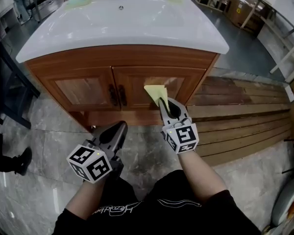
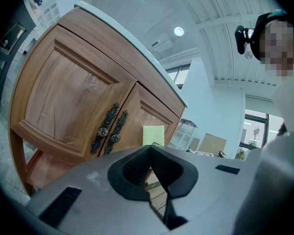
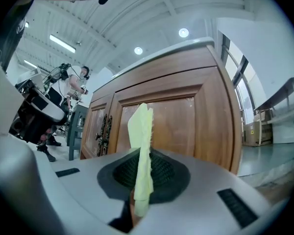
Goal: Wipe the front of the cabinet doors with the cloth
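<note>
Little seems done yet: the right gripper (image 1: 162, 103), jaws clamped on the cloth (image 1: 156, 92), holds it up at the right door (image 1: 183, 84), contact unclear. The left gripper (image 1: 121, 127) hangs low, jaws together, empty. By my guess the left door (image 1: 83, 89) is untouched, the right barely begun.

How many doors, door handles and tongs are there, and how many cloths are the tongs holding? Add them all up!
Cabinet doors: 2
Door handles: 2
Tongs: 2, the left tongs and the right tongs
Yellow cloth, pinched in the right tongs: 1
Total: 7
</note>
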`<move>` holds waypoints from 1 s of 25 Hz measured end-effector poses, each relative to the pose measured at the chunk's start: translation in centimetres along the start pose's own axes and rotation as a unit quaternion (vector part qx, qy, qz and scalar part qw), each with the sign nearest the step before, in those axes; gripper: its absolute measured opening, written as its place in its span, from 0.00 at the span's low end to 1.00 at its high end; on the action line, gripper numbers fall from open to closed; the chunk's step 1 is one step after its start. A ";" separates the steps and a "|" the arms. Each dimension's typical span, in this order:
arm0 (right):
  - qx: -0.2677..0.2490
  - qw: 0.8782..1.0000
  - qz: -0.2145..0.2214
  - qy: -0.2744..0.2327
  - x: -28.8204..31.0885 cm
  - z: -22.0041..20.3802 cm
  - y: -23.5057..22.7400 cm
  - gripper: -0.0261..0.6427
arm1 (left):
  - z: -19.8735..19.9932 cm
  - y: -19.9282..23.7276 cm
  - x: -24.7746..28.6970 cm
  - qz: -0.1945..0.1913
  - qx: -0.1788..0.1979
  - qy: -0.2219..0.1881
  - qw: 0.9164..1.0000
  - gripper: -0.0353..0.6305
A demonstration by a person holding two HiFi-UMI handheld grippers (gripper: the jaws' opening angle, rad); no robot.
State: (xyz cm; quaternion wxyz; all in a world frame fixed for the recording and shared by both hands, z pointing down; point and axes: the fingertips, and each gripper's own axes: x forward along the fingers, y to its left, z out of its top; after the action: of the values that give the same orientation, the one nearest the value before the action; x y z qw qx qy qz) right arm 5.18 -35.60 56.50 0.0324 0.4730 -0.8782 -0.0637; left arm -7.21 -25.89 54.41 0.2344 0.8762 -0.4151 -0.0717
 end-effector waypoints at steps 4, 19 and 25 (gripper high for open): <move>0.004 0.999 -0.035 0.000 -2.2 -0.1 -3.1 0.10 | -0.5 -1.2 1.2 -0.016 0.002 0.008 1.000 0.06; 0.031 0.988 -0.154 0.005 -8.4 -1.2 -12.7 0.10 | -2.2 -4.8 4.6 -0.055 0.013 0.041 0.998 0.06; 0.024 0.988 -0.152 0.004 -9.2 -1.1 -12.9 0.10 | -2.2 -4.8 4.3 -0.053 0.012 0.038 0.998 0.06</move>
State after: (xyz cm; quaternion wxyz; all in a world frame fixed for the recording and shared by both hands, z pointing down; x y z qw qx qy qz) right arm 21.04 -35.06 55.74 0.0148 0.6016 -0.7974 -0.0445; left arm -0.44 -25.81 54.39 0.2351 0.9020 -0.3592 -0.0453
